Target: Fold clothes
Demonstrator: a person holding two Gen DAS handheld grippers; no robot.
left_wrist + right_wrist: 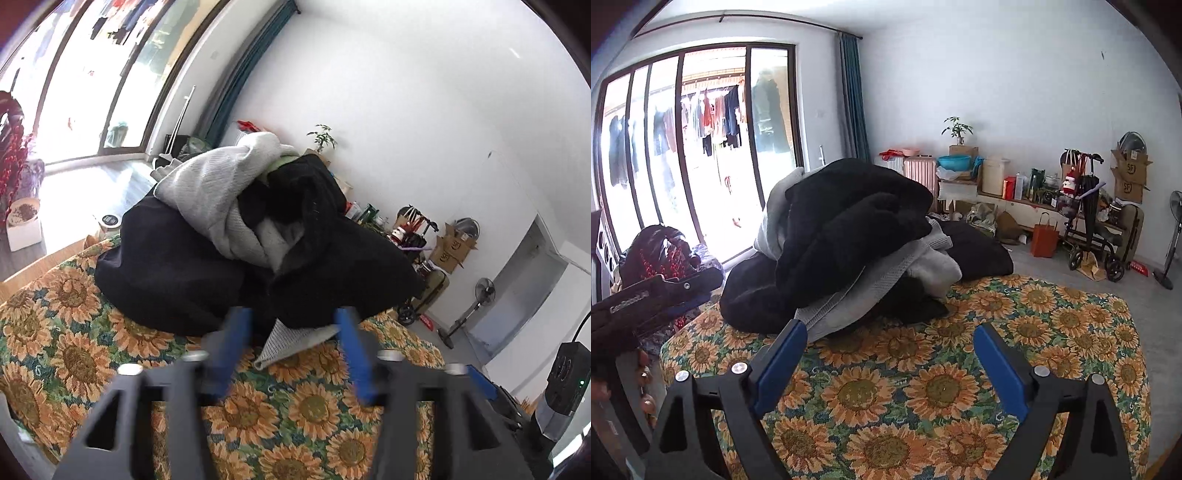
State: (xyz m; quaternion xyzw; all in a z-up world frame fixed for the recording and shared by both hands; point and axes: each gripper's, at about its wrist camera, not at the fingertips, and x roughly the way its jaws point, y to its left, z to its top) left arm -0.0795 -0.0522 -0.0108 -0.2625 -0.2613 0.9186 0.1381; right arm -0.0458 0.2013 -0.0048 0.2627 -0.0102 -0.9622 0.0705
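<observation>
Left gripper fingers parted, empty, striped corner between tips. Right gripper wide apart, empty, pile ahead.

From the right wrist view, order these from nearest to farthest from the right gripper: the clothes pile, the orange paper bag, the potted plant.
1. Clothes pile, just ahead of the right gripper, on the table.
2. Orange paper bag, on the floor beyond, right.
3. Potted plant, by the back wall.
</observation>
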